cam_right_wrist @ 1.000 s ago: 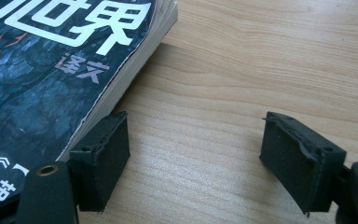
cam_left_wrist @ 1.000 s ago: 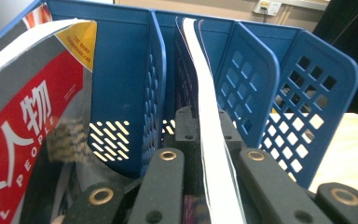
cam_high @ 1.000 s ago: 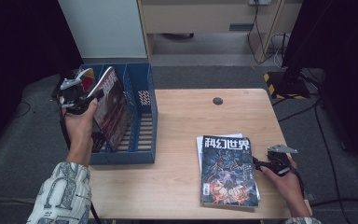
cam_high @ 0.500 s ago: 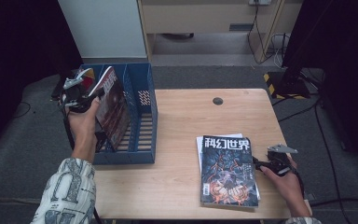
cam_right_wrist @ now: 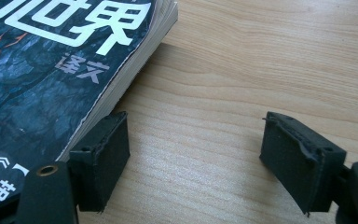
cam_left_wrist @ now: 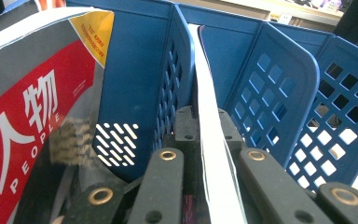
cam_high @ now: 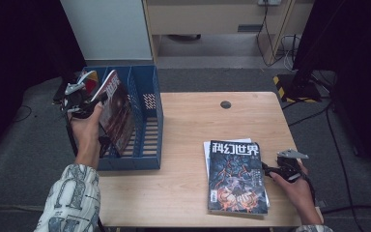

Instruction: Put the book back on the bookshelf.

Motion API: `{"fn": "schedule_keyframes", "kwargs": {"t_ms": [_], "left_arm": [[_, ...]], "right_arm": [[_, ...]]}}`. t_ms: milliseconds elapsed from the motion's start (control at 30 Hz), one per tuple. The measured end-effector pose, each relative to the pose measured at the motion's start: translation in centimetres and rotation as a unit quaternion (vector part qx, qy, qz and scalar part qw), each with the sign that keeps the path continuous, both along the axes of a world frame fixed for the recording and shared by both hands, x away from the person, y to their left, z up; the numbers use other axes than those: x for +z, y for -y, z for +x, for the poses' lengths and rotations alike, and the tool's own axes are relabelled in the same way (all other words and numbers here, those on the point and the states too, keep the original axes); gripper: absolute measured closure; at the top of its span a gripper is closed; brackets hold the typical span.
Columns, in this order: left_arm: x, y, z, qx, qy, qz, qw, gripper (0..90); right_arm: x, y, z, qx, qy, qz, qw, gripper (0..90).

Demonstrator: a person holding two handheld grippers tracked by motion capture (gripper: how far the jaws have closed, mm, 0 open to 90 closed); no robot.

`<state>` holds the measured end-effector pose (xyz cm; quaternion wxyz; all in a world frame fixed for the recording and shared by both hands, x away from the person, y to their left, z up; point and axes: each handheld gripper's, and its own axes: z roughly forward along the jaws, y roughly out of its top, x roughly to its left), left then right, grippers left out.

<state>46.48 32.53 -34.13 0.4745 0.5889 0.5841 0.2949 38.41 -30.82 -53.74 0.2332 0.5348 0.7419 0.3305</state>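
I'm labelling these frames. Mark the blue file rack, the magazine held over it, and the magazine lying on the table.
blue file rack (cam_high: 150,126), high view, right wall.
held magazine (cam_high: 118,113), high view, cover.
lying magazine (cam_high: 235,176), high view, cover middle.

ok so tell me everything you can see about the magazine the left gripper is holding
The magazine is thin and glossy, with a dark reddish cover and a white edge. It stands on edge, tilted, in the blue file rack at the table's left end, in the slot between two dividers. The left gripper is shut on its upper edge, the pages running up between the black jaws. Beside it in the left gripper view is another magazine with a red, grey and yellow cover.
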Motion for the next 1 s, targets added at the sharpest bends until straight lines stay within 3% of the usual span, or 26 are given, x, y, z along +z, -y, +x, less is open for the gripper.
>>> {"fn": "schedule_keyframes", "kwargs": {"t_ms": [367,1000], "left_arm": [[-0.04,-0.06,-0.11,0.003,-0.008,-0.003,1.0,82.6],[0.06,-0.23,-0.42,-0.005,-0.016,0.014,0.9998,79.8]], "right_arm": [[0.0,0.0,0.0,0.0,0.0,0.0,1.0,23.6],[0.0,0.0,0.0,0.0,0.0,0.0,1.0,23.5]]}}
